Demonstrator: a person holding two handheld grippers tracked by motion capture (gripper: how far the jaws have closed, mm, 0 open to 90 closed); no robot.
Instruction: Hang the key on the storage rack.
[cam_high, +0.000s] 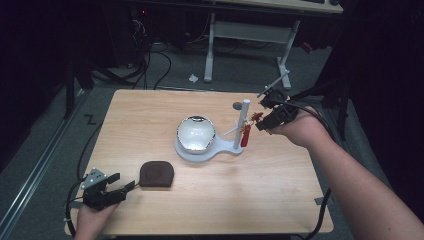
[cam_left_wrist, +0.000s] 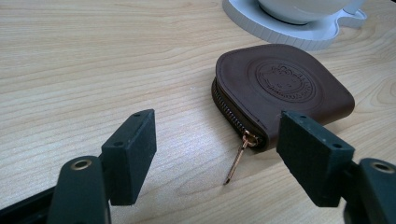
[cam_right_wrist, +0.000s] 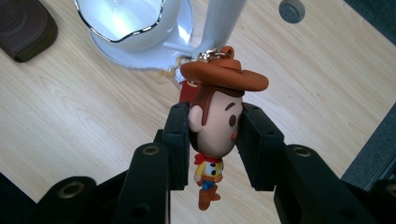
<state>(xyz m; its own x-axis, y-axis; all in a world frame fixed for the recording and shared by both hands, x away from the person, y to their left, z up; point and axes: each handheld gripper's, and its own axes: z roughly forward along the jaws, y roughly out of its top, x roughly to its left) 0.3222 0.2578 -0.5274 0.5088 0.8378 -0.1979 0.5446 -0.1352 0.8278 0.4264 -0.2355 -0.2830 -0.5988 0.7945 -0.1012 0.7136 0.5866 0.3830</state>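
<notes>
Pale wood with a straight grain makes up the desk (cam_high: 210, 200), a rectangular top with rounded corners, under dim light in a dark room; grey carpet surrounds it, black cables trail over the floor beyond the far edge, and a white-legged table (cam_high: 250, 35) stands farther back. Near the middle of the desk sits a white stand (cam_high: 207, 149) with a flat base, a glossy white bowl (cam_high: 196, 133) on it and an upright white post (cam_high: 243, 120) on the side toward the right edge. At that post the right gripper (cam_right_wrist: 215, 140) pinches a small cowboy figure keychain (cam_right_wrist: 215, 126), its black pads pressed on both sides of the figure's head; the brown hat sits above the pads and the small body hangs below them. A metal ring at the hat's top lies against a peg on the post, though whether it is hooked over it is hard to tell. Something red (cam_high: 245, 136) hangs beside the post as well. Toward the near left corner the left gripper (cam_left_wrist: 217, 154) rests low with its claw spread wide and nothing between the pads. Just beyond it lies a brown leather zip pouch (cam_left_wrist: 280, 88), flat on the wood, its golden zip pull (cam_left_wrist: 238, 161) pointing toward the gap between the pads. A small grey disc (cam_high: 237, 105) is set in the desk toward the far edge.
</notes>
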